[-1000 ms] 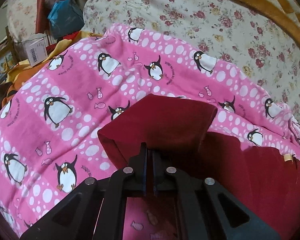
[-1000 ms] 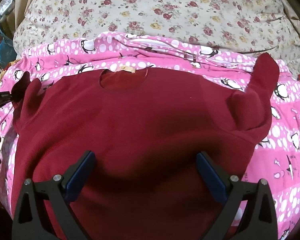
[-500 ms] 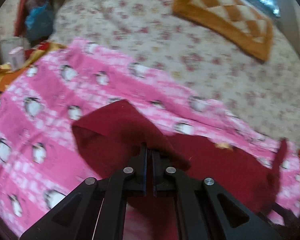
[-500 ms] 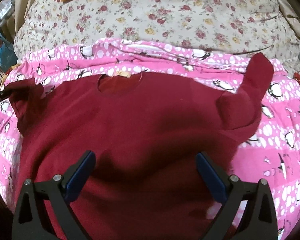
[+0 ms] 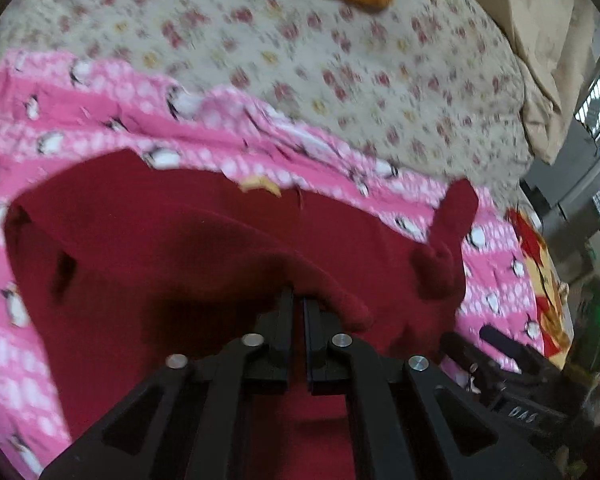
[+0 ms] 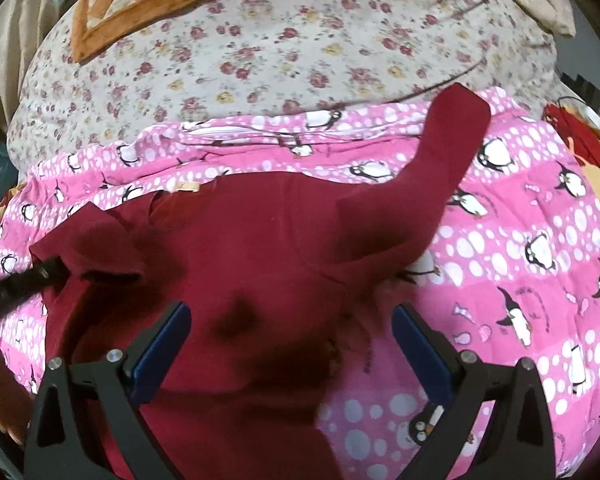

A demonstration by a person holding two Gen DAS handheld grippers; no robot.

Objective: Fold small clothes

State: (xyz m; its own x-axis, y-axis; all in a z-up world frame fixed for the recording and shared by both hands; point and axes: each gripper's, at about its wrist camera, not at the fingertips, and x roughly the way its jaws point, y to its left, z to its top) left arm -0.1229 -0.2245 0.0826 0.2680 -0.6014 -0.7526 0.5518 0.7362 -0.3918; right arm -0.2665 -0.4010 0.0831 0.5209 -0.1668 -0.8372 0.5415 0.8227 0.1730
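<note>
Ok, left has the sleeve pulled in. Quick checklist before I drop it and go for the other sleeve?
1. Left gripper shut on the left sleeve: ok.
2. That sleeve carried in over the shirt body: ok, partly across.
3. Right gripper open, holding nothing: ok.
4. Right sleeve ready to grab: ok, it lies out on the pink blanket, unfolded.
5. Shirt body flat: not ok, a bump and wrinkles near the right gripper.
6. Hem straight: cannot tell, hidden below the grippers.

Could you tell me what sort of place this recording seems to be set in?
Probably a bedroom: a floral bedspread, a pink penguin blanket under the maroon top, and an orange cushion.
</note>
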